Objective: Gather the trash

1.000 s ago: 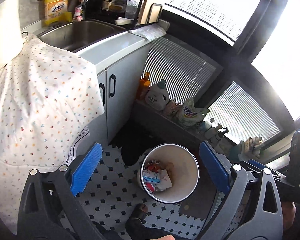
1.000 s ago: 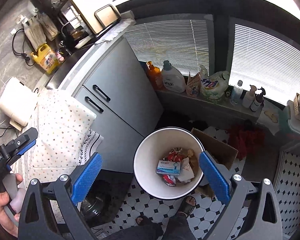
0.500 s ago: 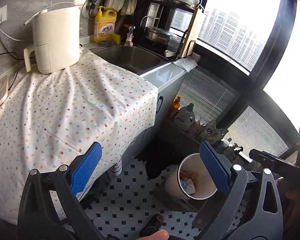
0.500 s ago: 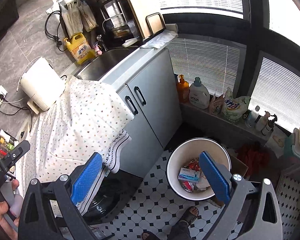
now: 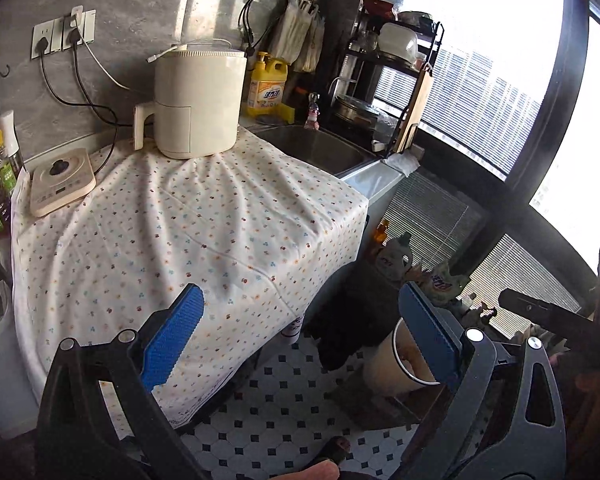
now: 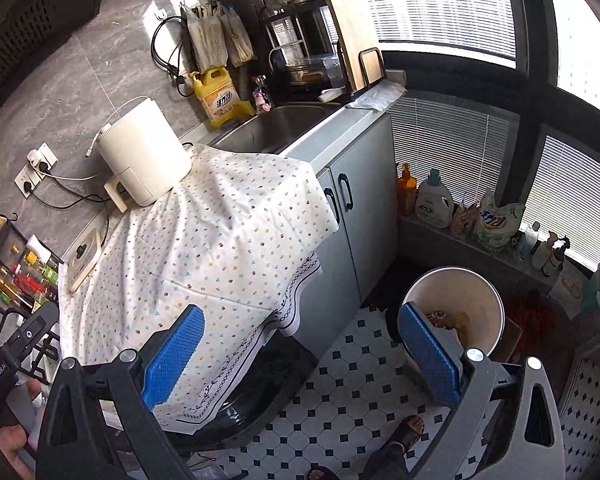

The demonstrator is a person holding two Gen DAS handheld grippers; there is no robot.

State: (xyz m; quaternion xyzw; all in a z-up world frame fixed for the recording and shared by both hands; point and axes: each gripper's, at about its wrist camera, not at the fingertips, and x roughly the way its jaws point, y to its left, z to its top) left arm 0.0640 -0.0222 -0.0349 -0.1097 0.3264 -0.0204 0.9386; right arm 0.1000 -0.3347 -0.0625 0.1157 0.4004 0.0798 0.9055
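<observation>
Nearest to me, my left gripper [image 5: 300,332] has its blue-padded fingers spread wide with nothing between them, and my right gripper [image 6: 300,346] is spread just as wide and equally bare. Below both, I see the black-and-white tiled floor [image 6: 352,392] and a sandalled foot [image 6: 406,434] at the bottom edge. Just past the right gripper's right finger stands the trash bin [image 6: 484,300], a round white bucket upright on the floor, its long axis vertical and its mouth facing up toward me; in the left wrist view the same trash bin [image 5: 386,368] shows mostly its side wall, half hidden behind the pad. Inside it I can make out a small heap of trash [image 6: 440,316], reddish and pale scraps, too crowded by the finger to name piece by piece. To the left of the bin a dotted white cloth [image 6: 220,248] drapes over a low appliance beside the grey cabinet [image 6: 364,216]. On the cloth sit a cream air fryer [image 5: 198,104] and a flat cream cooker plate [image 5: 62,186]. Farther back are the steel sink [image 6: 276,128], a yellow detergent jug [image 6: 218,96], and a dish rack [image 5: 392,64]. Along the window ledge stand a white laundry bottle [image 6: 432,200] and other containers.
</observation>
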